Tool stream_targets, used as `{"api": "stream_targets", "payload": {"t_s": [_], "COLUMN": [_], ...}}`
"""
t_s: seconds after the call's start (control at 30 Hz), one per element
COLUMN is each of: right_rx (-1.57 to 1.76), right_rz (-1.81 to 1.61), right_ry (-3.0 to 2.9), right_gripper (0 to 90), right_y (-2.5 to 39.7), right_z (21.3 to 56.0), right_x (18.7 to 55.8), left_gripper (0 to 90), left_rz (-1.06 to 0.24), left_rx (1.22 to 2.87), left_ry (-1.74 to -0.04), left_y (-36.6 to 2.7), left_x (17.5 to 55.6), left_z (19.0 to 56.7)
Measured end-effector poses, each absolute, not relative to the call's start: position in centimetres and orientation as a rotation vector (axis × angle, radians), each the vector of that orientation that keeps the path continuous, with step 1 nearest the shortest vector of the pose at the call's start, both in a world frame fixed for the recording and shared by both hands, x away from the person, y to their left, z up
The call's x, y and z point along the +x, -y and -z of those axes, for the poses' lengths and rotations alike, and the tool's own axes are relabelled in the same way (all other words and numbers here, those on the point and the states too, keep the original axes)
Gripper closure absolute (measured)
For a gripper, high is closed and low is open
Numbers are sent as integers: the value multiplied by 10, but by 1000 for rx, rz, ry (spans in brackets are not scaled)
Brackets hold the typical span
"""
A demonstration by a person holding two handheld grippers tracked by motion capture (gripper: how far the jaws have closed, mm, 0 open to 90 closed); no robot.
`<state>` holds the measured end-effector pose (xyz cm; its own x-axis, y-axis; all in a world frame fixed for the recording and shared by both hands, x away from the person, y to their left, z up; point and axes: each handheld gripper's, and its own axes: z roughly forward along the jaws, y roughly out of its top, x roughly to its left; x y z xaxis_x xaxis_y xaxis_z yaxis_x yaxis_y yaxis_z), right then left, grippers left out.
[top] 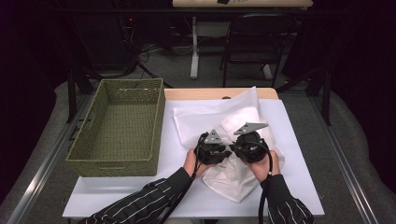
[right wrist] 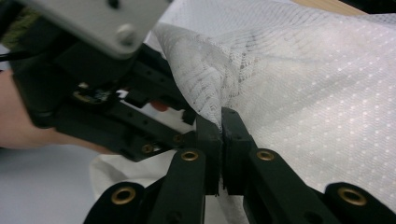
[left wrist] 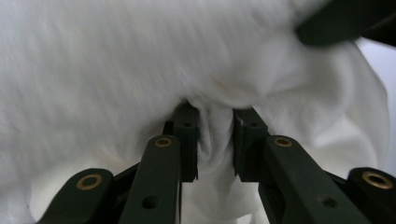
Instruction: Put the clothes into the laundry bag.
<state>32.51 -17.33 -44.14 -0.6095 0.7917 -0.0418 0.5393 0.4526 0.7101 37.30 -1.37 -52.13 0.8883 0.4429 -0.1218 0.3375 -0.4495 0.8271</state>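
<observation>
A white cloth (top: 219,119) lies rumpled on the white table top, right of the basket. My left gripper (top: 214,148) and right gripper (top: 247,145) meet close together over its middle. In the left gripper view the left gripper (left wrist: 215,142) pinches a thick fold of the white cloth (left wrist: 116,60) between its jaws. In the right gripper view the right gripper (right wrist: 221,140) is shut on a thin edge of the dotted, mesh-like cloth (right wrist: 317,93), with the left gripper (right wrist: 93,93) and a hand just to its left.
A green woven basket (top: 93,122) stands at the left of the table, nothing in it. The wooden table edge (top: 196,93) shows at the back. A dark chair (top: 254,42) and desk legs stand beyond the table.
</observation>
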Motion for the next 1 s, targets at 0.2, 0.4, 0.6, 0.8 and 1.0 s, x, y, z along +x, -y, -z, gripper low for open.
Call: {"api": "stream_targets", "payload": {"t_s": [0.2, 0.4, 0.6, 0.8, 1.0], "right_rx": [1121, 1166, 1118, 1085, 1073], "right_rz": [-987, -986, -906, -813, -655], "right_ry": [-2364, -2372, -2409, -2430, -2429], "right_gripper": [883, 744, 539, 448, 626], "right_y": [181, 190, 200, 215, 222], "right_z": [437, 446, 442, 442, 460], "right_x": [319, 327, 321, 310, 311], "left_gripper": [750, 542, 336, 190, 222], "left_rz": [-156, -204, -193, -172, -309], "left_rx": [2044, 2119, 2187, 2184, 2183], "left_ry": [-597, -585, -549, -573, -658], "left_y": [14, 8, -2, 12, 44], "left_x": [384, 378, 360, 343, 343], "left_z": [510, 515, 510, 509, 526]}}
